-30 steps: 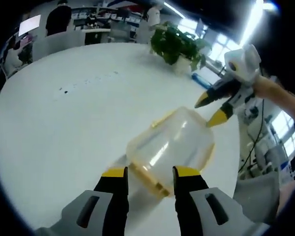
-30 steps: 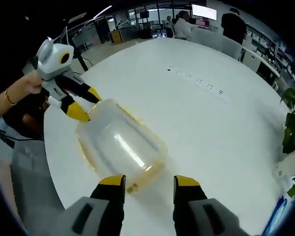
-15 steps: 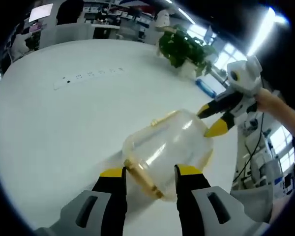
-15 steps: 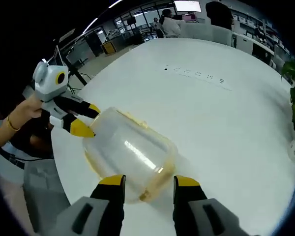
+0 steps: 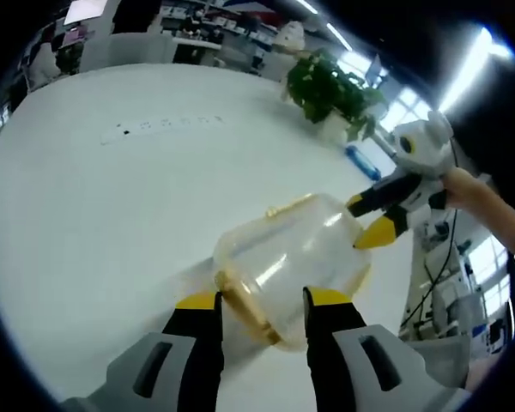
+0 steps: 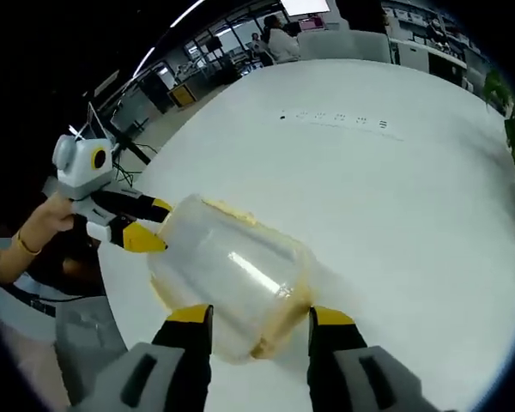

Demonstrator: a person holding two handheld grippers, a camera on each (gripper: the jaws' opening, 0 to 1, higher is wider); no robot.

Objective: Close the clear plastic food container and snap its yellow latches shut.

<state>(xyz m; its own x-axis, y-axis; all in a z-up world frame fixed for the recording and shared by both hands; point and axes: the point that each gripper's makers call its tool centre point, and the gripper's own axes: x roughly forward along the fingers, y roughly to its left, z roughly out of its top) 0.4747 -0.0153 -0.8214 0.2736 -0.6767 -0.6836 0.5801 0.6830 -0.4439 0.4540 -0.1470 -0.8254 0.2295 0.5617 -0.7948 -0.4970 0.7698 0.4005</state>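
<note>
The clear plastic container [image 5: 287,257] with a yellow rim lies on the white table [image 5: 94,215]. My left gripper [image 5: 262,300] is open, and its jaws straddle the container's near end, where a yellow latch [image 5: 245,305] sits. My right gripper [image 5: 367,219] reaches in from the right, open, with its tips against the far end. In the right gripper view the container [image 6: 227,275] lies just ahead of the right gripper [image 6: 257,315]. There a yellow latch [image 6: 275,322] lies between the jaws. The left gripper [image 6: 150,225], held by a hand, touches the opposite end.
A potted plant [image 5: 330,86] stands at the table's far side. A row of sockets [image 6: 335,120] is set into the tabletop. The table's curved edge [image 6: 112,283] runs close to the container. People and desks are far behind.
Both views have crept closer to the container, and its ends now sit further in between each pair of jaws. The container has barely shifted on the table.
</note>
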